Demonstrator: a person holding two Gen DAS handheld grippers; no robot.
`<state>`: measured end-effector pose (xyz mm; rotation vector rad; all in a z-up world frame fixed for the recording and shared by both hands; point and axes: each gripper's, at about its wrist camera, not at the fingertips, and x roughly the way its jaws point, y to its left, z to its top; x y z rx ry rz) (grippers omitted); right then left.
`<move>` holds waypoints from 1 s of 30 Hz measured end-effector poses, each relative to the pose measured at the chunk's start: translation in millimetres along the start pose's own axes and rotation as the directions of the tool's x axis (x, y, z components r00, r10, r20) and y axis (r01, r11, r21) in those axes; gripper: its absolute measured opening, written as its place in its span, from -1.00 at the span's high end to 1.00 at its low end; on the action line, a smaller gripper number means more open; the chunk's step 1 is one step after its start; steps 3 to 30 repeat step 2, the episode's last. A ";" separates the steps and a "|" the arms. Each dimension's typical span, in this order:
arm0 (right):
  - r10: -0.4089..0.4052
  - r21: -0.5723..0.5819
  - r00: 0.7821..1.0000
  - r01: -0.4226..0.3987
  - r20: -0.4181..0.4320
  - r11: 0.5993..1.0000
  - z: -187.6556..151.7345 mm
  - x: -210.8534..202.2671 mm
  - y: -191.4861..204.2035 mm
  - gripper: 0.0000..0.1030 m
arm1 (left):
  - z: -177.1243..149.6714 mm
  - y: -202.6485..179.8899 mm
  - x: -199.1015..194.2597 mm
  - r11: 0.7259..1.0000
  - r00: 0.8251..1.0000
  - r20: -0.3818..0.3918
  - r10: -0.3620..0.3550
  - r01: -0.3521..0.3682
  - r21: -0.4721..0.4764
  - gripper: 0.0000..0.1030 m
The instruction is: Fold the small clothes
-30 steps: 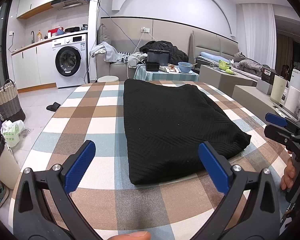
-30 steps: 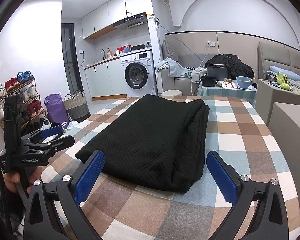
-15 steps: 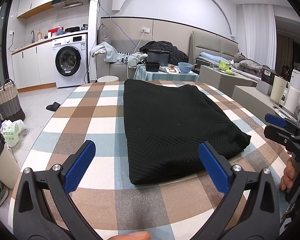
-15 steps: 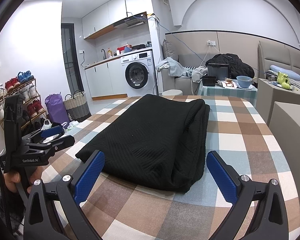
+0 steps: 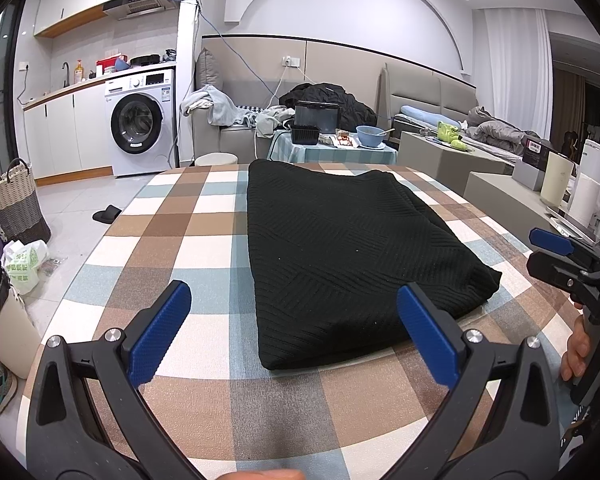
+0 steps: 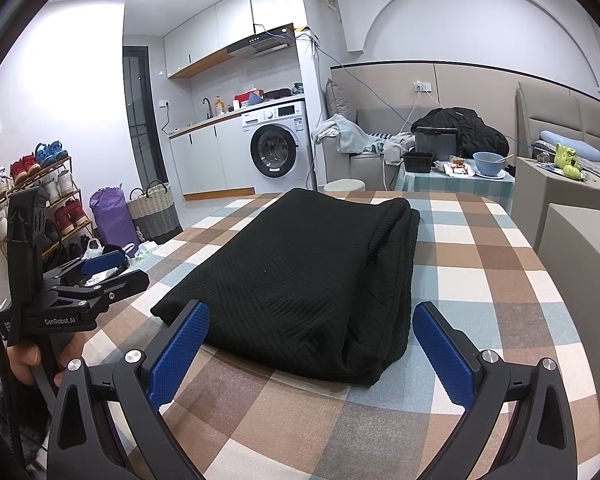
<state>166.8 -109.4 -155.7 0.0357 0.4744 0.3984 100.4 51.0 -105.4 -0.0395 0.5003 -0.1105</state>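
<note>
A black knit garment [image 5: 340, 248] lies folded in a long flat rectangle on the checked table [image 5: 188, 240]; it also shows in the right wrist view [image 6: 300, 276]. My left gripper [image 5: 296, 332] is open and empty, held just short of the garment's near edge. My right gripper [image 6: 312, 348] is open and empty, in front of the garment's near right corner. Each gripper shows at the edge of the other's view: the right gripper [image 5: 556, 256] at the far right of the left wrist view, the left gripper [image 6: 100, 272] at the left of the right wrist view.
The checked table's near edge runs under both grippers. Beyond the table stand a washing machine [image 5: 140, 132], a sofa with clothes, a small table with a blue bowl [image 5: 370, 136], and grey boxes [image 5: 440, 160] at the right. A woven basket [image 6: 154, 212] and a shoe rack [image 6: 32, 192] stand on the left.
</note>
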 end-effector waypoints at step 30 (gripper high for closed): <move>0.001 0.000 1.000 -0.001 -0.001 1.000 0.0 0.0 0.0 -1.00 | 0.1 -0.3 0.1 1.000 1.000 0.000 0.001 -0.001 0.000 -0.99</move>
